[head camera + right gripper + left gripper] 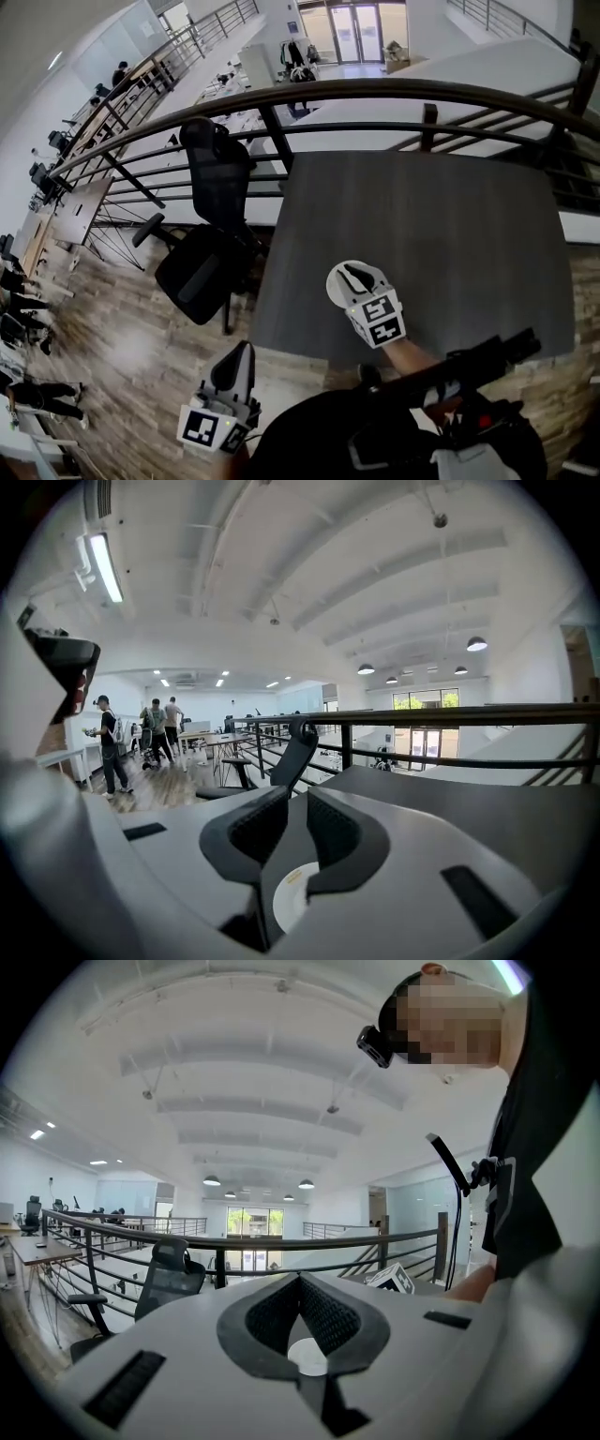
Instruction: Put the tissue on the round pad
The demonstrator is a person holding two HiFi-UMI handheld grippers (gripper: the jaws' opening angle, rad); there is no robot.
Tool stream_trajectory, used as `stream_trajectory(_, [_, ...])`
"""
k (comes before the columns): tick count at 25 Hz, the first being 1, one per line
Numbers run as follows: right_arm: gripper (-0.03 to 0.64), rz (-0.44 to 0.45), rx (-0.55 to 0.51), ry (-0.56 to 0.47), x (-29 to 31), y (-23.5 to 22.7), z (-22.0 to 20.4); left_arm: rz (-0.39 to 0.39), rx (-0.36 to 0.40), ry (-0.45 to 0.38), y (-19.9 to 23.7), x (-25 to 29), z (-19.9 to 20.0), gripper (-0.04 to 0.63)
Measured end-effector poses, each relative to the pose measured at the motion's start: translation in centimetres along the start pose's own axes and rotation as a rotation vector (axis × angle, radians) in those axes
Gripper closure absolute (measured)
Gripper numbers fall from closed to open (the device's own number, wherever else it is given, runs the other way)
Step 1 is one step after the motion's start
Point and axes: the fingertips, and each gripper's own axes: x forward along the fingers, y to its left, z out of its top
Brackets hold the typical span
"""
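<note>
"What does the lower edge of the head view cut off?"

"The person's body and the base of the left gripper. The right gripper and the forearm also cover part of the near edge of the table."

"And the people at the left edge?"

"They are blurred. In the right gripper view, the group at middle left is too small to tell what anybody carries, and the gripper's own body hides part of the chair."
</note>
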Motion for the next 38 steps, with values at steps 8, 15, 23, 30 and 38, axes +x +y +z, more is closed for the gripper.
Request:
stream_trajectory(8, [0.597,-0.066,0.034,-0.076,-2.9,4.2,2.5,-0.097,0.006,-0.032,2.1,-2.9,-0.9,0.591])
stream_trajectory(15, [0.597,-0.138,0.045,-0.095,-5.7,8.2,3.9,-0.171,-0.027,-0.077,3.7,-6.3,-1.3,0.591])
stream_trajectory(23, [0.614,-0.218,0.079,-0.117,-10.1,12.7,4.3,-0.337,-0.052,-0.130,3.3,-8.9,-1.9,0.591])
stream_trajectory(30, [0.614,-0.282,0.111,-0.128,-14.5,15.7,3.9,-0.434,-0.031,-0.099,2.4,-10.1,-3.6,0.591])
stream_trajectory(38, [0.614,-0.306,0.128,-0.193,-18.5,15.6,5.8,-0.476,-0.009,-0.126,-0.2,-10.3,-2.0,0.591])
